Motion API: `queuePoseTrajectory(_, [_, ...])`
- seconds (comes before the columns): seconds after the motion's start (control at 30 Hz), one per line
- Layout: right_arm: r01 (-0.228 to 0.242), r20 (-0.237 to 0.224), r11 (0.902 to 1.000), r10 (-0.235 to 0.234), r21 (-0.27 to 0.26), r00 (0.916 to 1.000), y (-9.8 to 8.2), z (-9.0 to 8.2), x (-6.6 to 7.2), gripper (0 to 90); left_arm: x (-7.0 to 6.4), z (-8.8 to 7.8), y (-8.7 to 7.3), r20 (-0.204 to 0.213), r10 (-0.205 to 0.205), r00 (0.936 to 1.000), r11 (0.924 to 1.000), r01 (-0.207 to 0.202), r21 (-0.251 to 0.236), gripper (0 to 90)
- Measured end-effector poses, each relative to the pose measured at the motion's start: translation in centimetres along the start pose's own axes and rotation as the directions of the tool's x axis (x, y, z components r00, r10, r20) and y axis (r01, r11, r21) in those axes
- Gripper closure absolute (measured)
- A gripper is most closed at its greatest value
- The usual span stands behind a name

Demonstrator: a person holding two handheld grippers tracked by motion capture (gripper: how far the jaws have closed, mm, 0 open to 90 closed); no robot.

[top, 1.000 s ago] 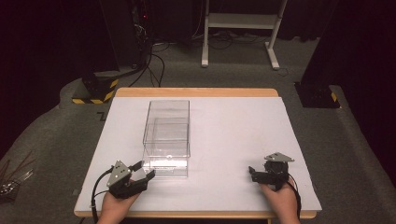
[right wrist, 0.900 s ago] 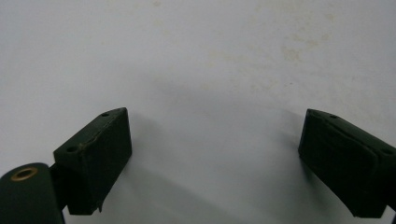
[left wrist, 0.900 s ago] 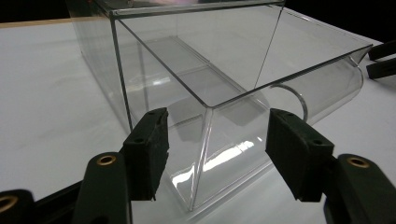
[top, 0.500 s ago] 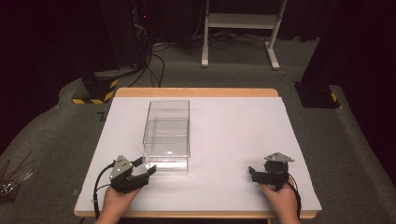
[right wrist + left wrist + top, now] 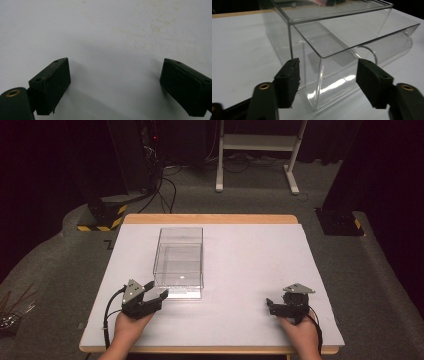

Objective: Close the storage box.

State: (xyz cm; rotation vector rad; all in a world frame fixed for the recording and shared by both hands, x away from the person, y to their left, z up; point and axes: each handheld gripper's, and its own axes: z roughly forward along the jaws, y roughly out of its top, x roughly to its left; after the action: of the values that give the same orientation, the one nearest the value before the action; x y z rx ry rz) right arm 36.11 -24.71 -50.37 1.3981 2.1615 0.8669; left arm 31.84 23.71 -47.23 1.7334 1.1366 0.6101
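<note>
A clear, empty plastic box point(image 5: 178, 262) stands on the white tabletop point(image 5: 250, 260), left of centre. My left gripper point(image 5: 156, 290) is at the box's near left corner. In the left gripper view its jaws are opening on either side of that corner of the box point(image 5: 342, 37). The left gripper point(image 5: 328, 66) has its pads clear of the walls. My right gripper point(image 5: 270, 306) rests near the table's front right, pointing left. In its own view the right gripper point(image 5: 115, 67) is open over bare white surface, with nothing between the jaws.
The table has a wooden rim point(image 5: 210, 218). On the floor beyond it are a white stand point(image 5: 255, 150), a black-and-yellow striped base point(image 5: 102, 215) with cables, and a black base point(image 5: 340, 222). Loose metal tools point(image 5: 12, 312) lie on the floor at the left.
My left gripper has edged forward to the box's near corner and its jaws have spread apart. The right gripper has stayed where it was.
</note>
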Motion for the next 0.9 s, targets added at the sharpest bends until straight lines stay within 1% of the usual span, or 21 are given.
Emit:
queuePoseTrajectory(0.03, [0.0, 0.0, 1.0, 0.0, 0.0, 1.0, 0.0, 0.0, 0.0, 9.4, 0.0, 0.0, 0.0, 0.0, 0.0, 1.0, 1.0, 0.0, 0.0, 29.8])
queuePoseTrajectory(0.07, [0.0, 0.0, 1.0, 0.0, 0.0, 1.0, 0.0, 0.0, 0.0, 9.4, 0.1, 0.2, 0.0, -0.015, -0.013, 0.9998, 0.9999, 0.013, -0.003, 27.5])
queuePoseTrajectory(0.13, [0.0, 0.0, 1.0, 0.0, 0.0, 1.0, 0.0, 0.0, 0.0, 9.4, 0.3, 0.3, 0.0, -0.026, -0.019, 0.9995, 0.9998, 0.019, -0.002, 22.7])
queuePoseTrajectory(0.27, [0.0, 0.0, 1.0, 0.0, 0.0, 1.0, 0.0, 0.0, 0.0, 9.4, 0.5, 0.6, 0.1, -0.024, -0.024, 0.9994, 0.9997, 0.024, -0.001, 19.2])
queuePoseTrajectory(0.47, [0.0, 0.0, 1.0, 0.0, 0.0, 1.0, 0.0, 0.0, 0.0, 9.3, 0.8, 1.1, 0.5, -0.027, -0.03, 0.9992, 0.9996, 0.03, 0.004, 18.8])
queuePoseTrajectory(0.6, [0.0, 0.0, 1.0, 0.0, 0.0, 1.0, 0.0, 0.0, 0.0, 9.4, 1.0, 1.5, 0.7, -0.028, -0.041, 0.9988, 0.9992, 0.041, 0.002, 19.0])
queuePoseTrajectory(0.77, [0.001, -0.001, 1.0, -0.001, -0.001, 1.0, 0.0, 0.0, 0.0, 9.4, 1.2, 1.8, 1.0, -0.035, -0.04, 0.9986, 0.9992, 0.04, 0.004, 19.4])
queuePoseTrajectory(0.9, [0.0, 0.0, 1.0, 0.0, 0.0, 1.0, 0.0, 0.0, 0.0, 9.4, 1.4, 2.2, 1.2, -0.038, -0.046, 0.9982, 0.9989, 0.046, -0.002, 19.9])
